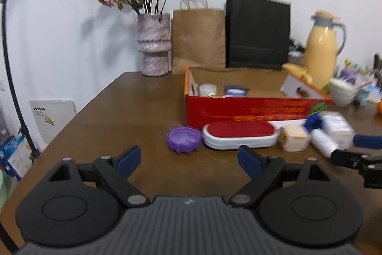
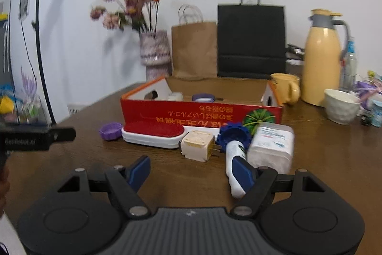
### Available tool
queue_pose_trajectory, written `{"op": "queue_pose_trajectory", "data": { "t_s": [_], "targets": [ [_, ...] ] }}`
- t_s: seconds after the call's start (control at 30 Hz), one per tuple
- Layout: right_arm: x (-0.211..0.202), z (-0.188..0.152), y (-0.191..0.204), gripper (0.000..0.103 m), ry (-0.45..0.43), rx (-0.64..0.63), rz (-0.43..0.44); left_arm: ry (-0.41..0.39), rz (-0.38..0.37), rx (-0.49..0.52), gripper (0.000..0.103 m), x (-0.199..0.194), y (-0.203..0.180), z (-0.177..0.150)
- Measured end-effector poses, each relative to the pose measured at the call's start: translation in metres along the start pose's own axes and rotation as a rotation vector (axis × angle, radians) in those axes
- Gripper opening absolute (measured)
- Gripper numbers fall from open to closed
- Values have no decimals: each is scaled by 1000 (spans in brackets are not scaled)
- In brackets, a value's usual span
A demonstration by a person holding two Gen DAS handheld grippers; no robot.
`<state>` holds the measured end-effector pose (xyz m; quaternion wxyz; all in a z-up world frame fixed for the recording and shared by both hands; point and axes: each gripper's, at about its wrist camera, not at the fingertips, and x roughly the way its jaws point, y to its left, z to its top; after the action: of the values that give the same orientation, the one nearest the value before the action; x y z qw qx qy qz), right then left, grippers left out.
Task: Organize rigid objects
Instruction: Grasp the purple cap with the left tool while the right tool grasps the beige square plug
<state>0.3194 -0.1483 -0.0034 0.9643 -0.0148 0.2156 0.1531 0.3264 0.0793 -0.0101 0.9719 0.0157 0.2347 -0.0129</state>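
An open red cardboard box (image 1: 250, 109) (image 2: 191, 111) sits on the brown table and holds a small white jar (image 1: 207, 89) and a purple-rimmed lid (image 1: 235, 90). In front of it lie a purple ring cap (image 1: 183, 139) (image 2: 110, 131), a red and white oval case (image 1: 240, 134) (image 2: 152, 134), a cream plug adapter (image 1: 294, 140) (image 2: 198, 145), a blue gear cap (image 2: 235, 134), a white tube (image 2: 235, 159) and a clear plastic box (image 2: 272, 147). My left gripper (image 1: 188, 160) is open, just short of the purple cap. My right gripper (image 2: 193, 171) is open, its right finger beside the white tube.
A vase of pink flowers (image 1: 155, 44), a brown paper bag (image 1: 198, 37) and a black bag (image 1: 257, 32) stand against the back wall. A yellow thermos (image 2: 323, 59), yellow mug (image 2: 285, 87) and white bowl (image 2: 341, 105) stand right. The table's left edge (image 1: 78, 114) drops off.
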Motion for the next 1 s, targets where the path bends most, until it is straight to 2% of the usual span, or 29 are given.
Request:
{"op": "queue_pose_trajectory", "data": {
  "t_s": [0.1, 0.17, 0.3, 0.4, 0.47, 0.57, 0.63, 0.67, 0.73, 0.8, 1.0],
  "targets": [
    [35, 10, -2, 74, 36, 7, 3, 63, -35, 20, 90, 36, 5, 10],
    [57, 18, -5, 70, 59, 23, -11, 99, -16, 24, 90, 61, 8, 15],
    [90, 25, -7, 61, 106, 43, -42, 162, -3, 4, 73, 99, 19, 19],
    [100, 23, -8, 61, 121, 64, -29, 185, -35, -25, 71, 116, 27, 19],
    [104, 23, -3, 62, 117, 39, -50, 190, -36, -20, 71, 124, 28, 20],
    [109, 25, 1, 64, 115, 22, -65, 185, -44, -14, 71, 130, 25, 22],
    [112, 26, 5, 63, 112, -1, -81, 172, -39, 2, 70, 132, 22, 24],
    [113, 26, 6, 60, 111, -6, -84, 166, -35, 14, 68, 133, 20, 24],
    [111, 26, 6, 46, 105, -13, -93, 165, -26, 16, 54, 136, 19, 24],
    [108, 26, 3, 41, 101, 4, -70, 158, -26, 12, 54, 135, 19, 23],
    [91, 19, 5, 41, 108, -15, -36, 116, -23, 36, 53, 101, 12, 17]
  ]
}}
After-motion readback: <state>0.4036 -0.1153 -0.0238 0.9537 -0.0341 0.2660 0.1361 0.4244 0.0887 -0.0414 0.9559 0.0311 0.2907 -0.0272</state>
